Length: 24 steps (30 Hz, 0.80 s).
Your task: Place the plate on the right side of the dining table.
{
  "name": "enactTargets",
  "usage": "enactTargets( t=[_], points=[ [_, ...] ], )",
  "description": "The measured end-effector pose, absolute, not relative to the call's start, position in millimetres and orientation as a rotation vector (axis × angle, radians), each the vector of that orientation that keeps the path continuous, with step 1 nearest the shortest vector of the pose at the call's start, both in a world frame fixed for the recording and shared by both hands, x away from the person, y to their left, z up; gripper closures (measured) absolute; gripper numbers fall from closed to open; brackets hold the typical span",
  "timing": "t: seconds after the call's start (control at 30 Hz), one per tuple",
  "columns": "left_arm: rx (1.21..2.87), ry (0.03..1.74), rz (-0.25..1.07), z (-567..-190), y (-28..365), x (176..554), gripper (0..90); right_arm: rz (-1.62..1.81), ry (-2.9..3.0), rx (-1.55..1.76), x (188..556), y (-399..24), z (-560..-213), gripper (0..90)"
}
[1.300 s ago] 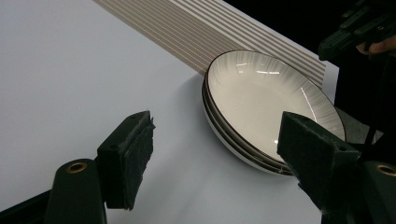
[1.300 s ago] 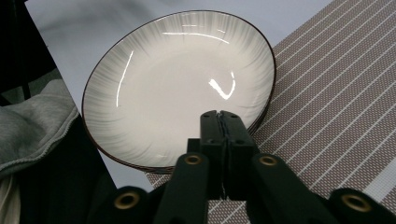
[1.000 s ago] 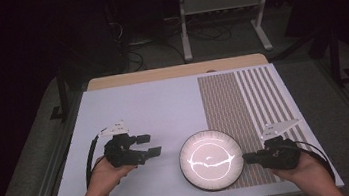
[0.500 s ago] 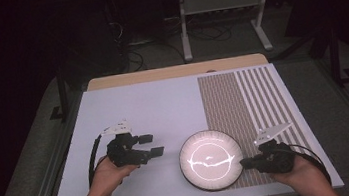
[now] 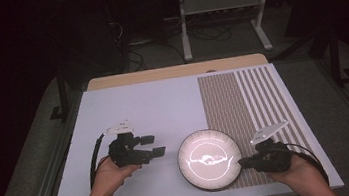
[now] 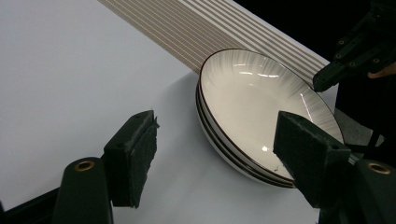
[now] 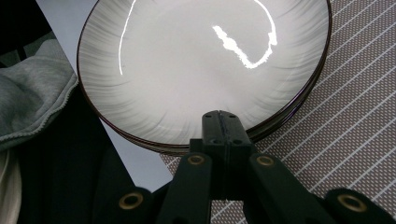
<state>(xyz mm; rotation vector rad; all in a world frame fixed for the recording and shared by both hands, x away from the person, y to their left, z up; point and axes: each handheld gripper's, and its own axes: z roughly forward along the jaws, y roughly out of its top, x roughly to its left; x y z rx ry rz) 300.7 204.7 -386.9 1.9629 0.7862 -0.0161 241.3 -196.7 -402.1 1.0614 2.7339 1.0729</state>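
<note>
Plates (image 5: pixel 210 160) sit stacked near the front edge of the table (image 5: pixel 153 105), straddling the line where the plain white mat meets the striped mat (image 5: pixel 248 99). In the left gripper view you can count at least two dark-rimmed white plates (image 6: pixel 261 100), one nested in the other.

Your left gripper (image 5: pixel 154 146) hovers just left of the stack, apart from it, pointing level toward the plates. Its jaws stand wide with nothing between them but bare mat; they have just been closing a little. Your left hand (image 5: pixel 109 174) grips the body from below and behind, forearm coming up from the bottom edge, cable looping off to the left.

Your right gripper (image 5: pixel 243 161) lies low at the right side of the stack, pointing left. In the right gripper view its jaws are pressed flat together, with the tip (image 7: pixel 220 122) reaching just over the near rim of the top plate (image 7: pixel 196 65); whether it touches the rim you cannot tell. Nothing is pinched between them. Your right hand (image 5: pixel 297 168) holds the body from the lower right, wrist angled inward.
</note>
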Motion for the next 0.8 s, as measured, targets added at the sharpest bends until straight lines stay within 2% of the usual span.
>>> enactTargets(
  t=[0.33,0.6,0.8],
  points=[
    [1.937,0.771,0.013,-385.0,202.7,296.6,38.4,1.092,2.729,1.078,242.5,-197.8,-403.0,89.6],
    [1.934,0.865,-0.029,-386.3,201.0,298.5,35.7,1.089,2.728,1.078,244.7,-192.8,-404.4,89.6],
    [1.928,0.878,0.011,-383.6,200.1,294.7,41.5,1.095,2.727,1.077,246.8,-188.8,-405.7,89.6]
  ],
)
